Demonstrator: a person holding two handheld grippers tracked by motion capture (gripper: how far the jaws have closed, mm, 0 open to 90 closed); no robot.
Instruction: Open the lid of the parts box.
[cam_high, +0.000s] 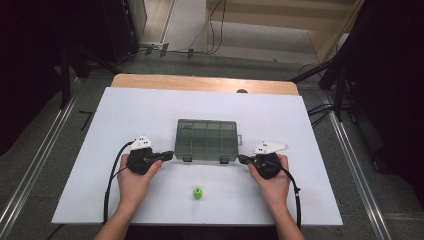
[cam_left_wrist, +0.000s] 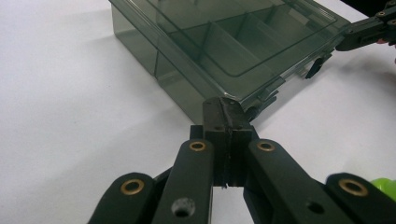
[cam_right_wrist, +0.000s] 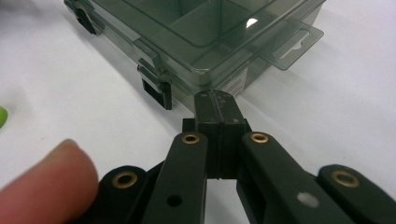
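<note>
**Both grippers at the box's near corners**

A green piece (cam_high: 198, 193) lies alone near the tabletop's (cam_high: 150, 107) near edge, open white around it. Farther in, the left gripper (cam_high: 169, 155) and right gripper (cam_high: 242, 159), fingers clenched on nothing, point at the closed box's (cam_high: 206, 139) near corners. Bare tabletop runs beyond the box to the far edge.

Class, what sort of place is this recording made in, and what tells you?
Probably a lab or recording studio: a white table set up between dark stands, cables on the floor, and handheld grippers beside a compartment box.
</note>
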